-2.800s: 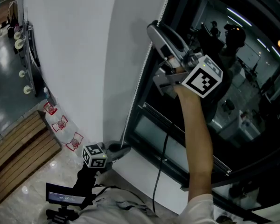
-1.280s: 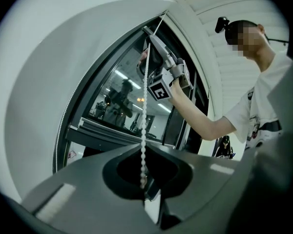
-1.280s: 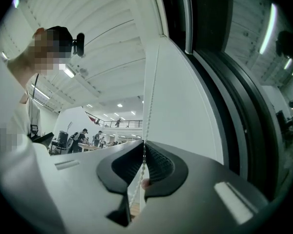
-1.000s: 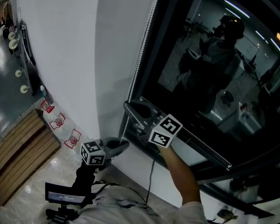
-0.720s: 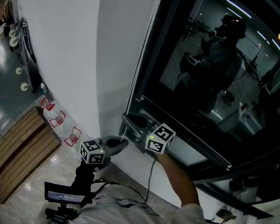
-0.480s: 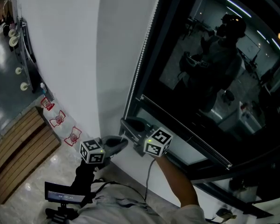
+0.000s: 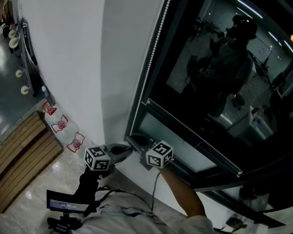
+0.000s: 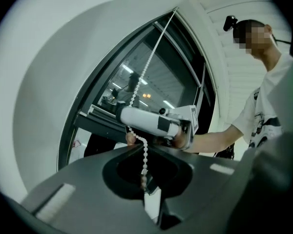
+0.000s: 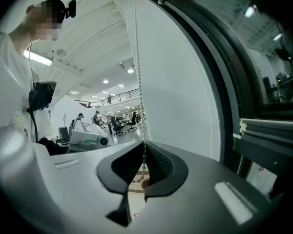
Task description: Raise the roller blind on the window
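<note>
Down at the lower left corner of the dark window, the bead chain runs up along the frame's left edge, right beside the white wall. Left gripper sits low and level, its fingers closed tight on the chain's lower end, beads climbing away toward the top of the frame. Right gripper is just beside it, a touch higher against the frame, fingers pinched on the chain too, beads rising straight up from between them
</note>
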The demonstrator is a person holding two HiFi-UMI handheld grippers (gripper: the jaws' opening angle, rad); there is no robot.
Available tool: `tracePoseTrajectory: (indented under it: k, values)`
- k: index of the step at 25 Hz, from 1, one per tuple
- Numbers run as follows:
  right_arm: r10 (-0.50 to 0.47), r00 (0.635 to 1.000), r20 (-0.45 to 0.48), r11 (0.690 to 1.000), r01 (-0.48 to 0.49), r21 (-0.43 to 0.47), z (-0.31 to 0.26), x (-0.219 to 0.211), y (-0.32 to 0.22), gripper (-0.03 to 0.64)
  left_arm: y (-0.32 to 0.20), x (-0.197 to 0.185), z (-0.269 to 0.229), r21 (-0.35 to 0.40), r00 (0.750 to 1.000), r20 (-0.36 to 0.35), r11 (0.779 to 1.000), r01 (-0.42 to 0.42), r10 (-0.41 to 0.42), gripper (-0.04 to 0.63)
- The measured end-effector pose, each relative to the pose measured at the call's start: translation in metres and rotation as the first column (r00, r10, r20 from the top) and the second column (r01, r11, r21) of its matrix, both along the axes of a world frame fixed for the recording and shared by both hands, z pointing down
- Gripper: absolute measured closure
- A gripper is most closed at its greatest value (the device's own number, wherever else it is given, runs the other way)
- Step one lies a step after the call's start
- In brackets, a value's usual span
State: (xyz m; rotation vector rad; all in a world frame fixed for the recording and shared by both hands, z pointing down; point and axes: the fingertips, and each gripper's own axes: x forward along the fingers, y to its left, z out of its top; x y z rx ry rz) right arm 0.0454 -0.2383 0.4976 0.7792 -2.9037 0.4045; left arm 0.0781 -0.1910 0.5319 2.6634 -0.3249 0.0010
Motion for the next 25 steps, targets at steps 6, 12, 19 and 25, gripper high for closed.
tracePoseTrajectory:
  k: [6, 12, 19, 25]
  values:
    - [0.021, 0.999, -0.035, 0.993, -0.025, -0.115, 0.056, 0.002, 0.007, 0.603, 0.006, 0.002, 0.039, -0.06, 0.995, 0.095, 0.998, -0.017, 0.023, 0.597]
    - [0.016, 0.999, -0.052, 0.981, -0.026, -0.192, 0.098, 0.0, 0.014, 0.603, 0.012, 0.001, 0.081, -0.143, 0.987, 0.153, 0.99, -0.022, 0.044, 0.597]
    - [0.019, 0.998, -0.067, 0.971, -0.034, -0.236, 0.12, -0.008, 0.011, 0.603, 0.013, -0.005, 0.115, -0.21, 0.979, 0.199, 0.978, -0.004, 0.047, 0.597]
    - [0.04, 0.998, -0.054, 0.962, -0.053, -0.267, 0.137, -0.01, 0.005, 0.601, 0.015, -0.012, 0.148, -0.226, 0.955, 0.289, 0.974, -0.004, 0.071, 0.597]
